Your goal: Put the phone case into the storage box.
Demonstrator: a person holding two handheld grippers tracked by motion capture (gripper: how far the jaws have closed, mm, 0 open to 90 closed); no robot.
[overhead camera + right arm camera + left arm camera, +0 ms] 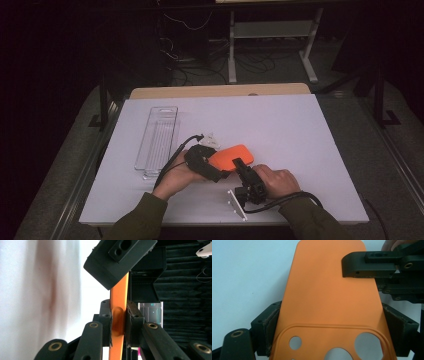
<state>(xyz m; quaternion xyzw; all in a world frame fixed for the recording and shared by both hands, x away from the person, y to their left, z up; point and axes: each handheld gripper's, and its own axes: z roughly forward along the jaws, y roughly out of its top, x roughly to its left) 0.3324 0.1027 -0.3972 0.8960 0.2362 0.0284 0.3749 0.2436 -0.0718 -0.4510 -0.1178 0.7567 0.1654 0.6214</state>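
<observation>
An orange phone case (231, 155) is held just above the white table (280, 125), between both grippers. My left gripper (216, 171) is shut across the width of the case (329, 295) at its camera-cutout end, one pad (270, 323) on each long edge. My right gripper (239, 164) comes in from the front right and is shut on the case's side edge (119, 302), its pads (106, 322) pressing the two faces. One of the right gripper's fingers (367, 265) lies over the case's back. A finger (117, 260) of the left gripper crosses above.
A long clear plastic tray (157, 140) lies on the table's left part. A small pale item (210, 138) sits just behind the left hand. The table's front edge is close under both forearms. Desk legs and cables stand in the dark beyond the far edge.
</observation>
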